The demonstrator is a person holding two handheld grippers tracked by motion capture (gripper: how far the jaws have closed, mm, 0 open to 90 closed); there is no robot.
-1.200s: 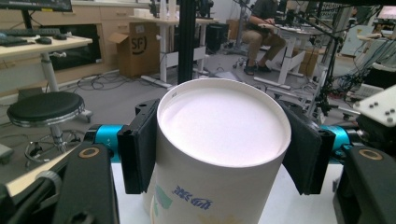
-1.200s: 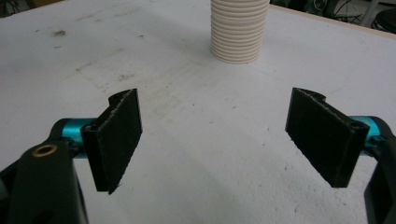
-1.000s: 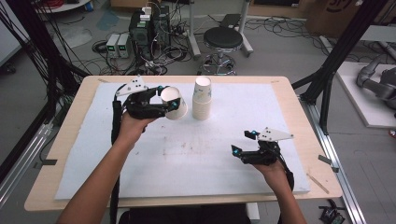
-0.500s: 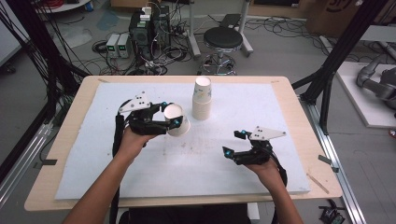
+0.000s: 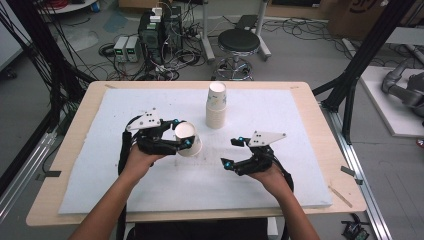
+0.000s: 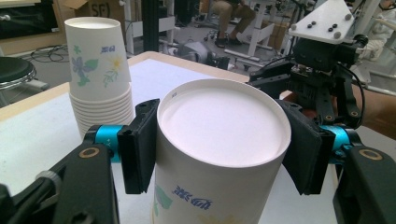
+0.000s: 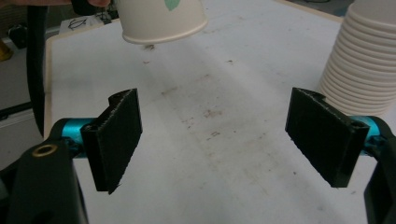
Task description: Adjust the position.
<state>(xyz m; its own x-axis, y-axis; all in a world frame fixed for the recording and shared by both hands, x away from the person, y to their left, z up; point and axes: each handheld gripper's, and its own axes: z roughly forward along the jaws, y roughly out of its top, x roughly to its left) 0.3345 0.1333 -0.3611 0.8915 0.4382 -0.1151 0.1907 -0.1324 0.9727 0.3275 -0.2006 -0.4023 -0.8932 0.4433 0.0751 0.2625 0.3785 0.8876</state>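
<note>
My left gripper (image 5: 181, 134) is shut on a white paper cup (image 5: 188, 140) with a flower print, held upside down and tilted left of the table's middle. In the left gripper view both pads press the cup's (image 6: 219, 154) sides just below its closed base. In the right gripper view the cup's (image 7: 161, 18) wide rim hangs a little above the mat. A stack of the same cups (image 5: 216, 106) stands upside down at the back centre. My right gripper (image 5: 231, 152) stands open at the right front, nothing between its jaws (image 7: 215, 140), pointing toward the cup.
A white foam mat (image 5: 300, 125) covers most of the wooden table (image 5: 320, 130). The cup stack (image 7: 366, 60) rises close beside my right gripper's right jaw. A stool (image 5: 239, 42) and electronics with cables sit on the floor beyond the far edge.
My left gripper has carried the cup nearer and lower, toward the table's middle. My right gripper has moved left toward the middle. Neither grip has changed.
</note>
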